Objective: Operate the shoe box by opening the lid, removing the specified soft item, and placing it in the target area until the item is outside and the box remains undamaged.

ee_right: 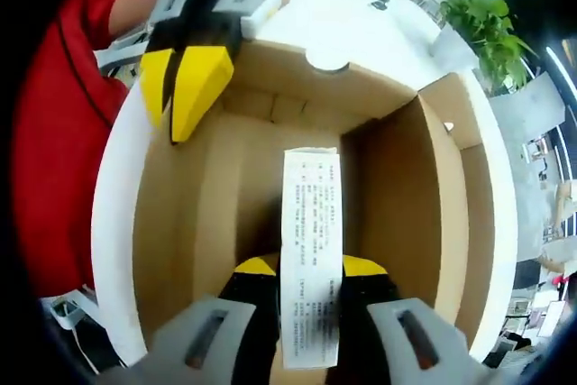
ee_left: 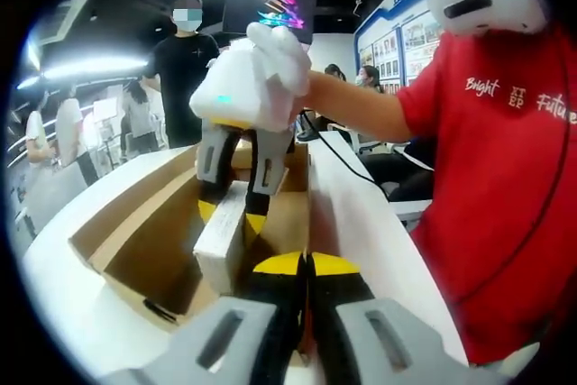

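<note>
Gripping a white packet inside the open shoe box

We see the shoe box point(ee_right: 397, 178) open, brown cardboard inside, white outer walls, sitting on a white worktop point(ee_right: 361, 15). In the right gripper view the right gripper point(ee_right: 309, 281) has its yellow-tipped jaws closed narrow on a flat white item point(ee_right: 311, 250) with printed text. The item stands up between the jaws over the middle of the box floor, its top end near the far wall. We can't tell whether its lower end touches the floor; the jaws hide it.

In the left gripper view the left gripper point(ee_left: 307, 268) sits at the near end of the box, yellow tips pressed together with nothing visible between them. Same view shows the right gripper from the front, held by a white-gloved hand point(ee_left: 275, 51), reaching down into the box with the white item point(ee_left: 221, 236) pinched between its jaws. From this angle the item looks like a thick slab, probably a folded soft packet, though the fisheye makes that hard to confirm.

We also see the left gripper's yellow tips in the right gripper view at the box's far left corner, over the rim.

A person in a red shirt point(ee_left: 505, 178) stands at the worktop edge. Other people stand further back in the room. A potted plant point(ee_right: 491, 24) stands beyond the worktop.
</note>
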Available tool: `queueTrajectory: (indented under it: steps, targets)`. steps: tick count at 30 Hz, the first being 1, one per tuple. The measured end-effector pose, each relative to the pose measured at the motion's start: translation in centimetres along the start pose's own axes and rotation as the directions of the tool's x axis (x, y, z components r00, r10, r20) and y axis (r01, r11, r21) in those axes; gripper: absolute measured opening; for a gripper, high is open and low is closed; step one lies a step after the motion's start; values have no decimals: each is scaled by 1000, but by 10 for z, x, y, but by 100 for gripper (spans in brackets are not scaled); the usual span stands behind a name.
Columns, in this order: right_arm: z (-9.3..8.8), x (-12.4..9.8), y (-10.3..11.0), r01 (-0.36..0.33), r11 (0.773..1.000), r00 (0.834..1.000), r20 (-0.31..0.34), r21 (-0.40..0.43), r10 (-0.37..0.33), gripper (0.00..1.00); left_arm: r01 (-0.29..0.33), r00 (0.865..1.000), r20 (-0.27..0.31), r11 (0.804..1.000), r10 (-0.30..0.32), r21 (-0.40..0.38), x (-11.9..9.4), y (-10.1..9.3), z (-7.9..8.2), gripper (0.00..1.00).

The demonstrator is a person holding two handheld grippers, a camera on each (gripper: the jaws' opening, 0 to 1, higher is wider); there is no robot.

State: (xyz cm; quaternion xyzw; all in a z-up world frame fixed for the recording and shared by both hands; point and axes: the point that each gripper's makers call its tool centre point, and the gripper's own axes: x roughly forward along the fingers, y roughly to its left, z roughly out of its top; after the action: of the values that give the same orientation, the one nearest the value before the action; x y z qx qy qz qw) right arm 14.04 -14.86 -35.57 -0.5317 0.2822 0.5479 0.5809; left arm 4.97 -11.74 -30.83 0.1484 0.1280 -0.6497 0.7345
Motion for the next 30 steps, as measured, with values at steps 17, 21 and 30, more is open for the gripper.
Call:
queueTrajectory:
  steps: [17, 21, 30]
  targets:
    - [-2, -2, -2, 88, 996, 996, 33, -19, -87, 21, -3, 1000, 1, 1000, 3, -1, 0, 1, 0, 1]
    - [-2, -4, -2, 103, 994, 994, 38, -22, -102, 21, -4, 1000, 6, 1000, 4, 1, 0, 1, 0, 1]
    - [-2, -11, -5, 130, 991, 991, 46, -13, -129, 21, -5, 1000, 4, 1000, 5, -5, 0, 0, 1, 1]
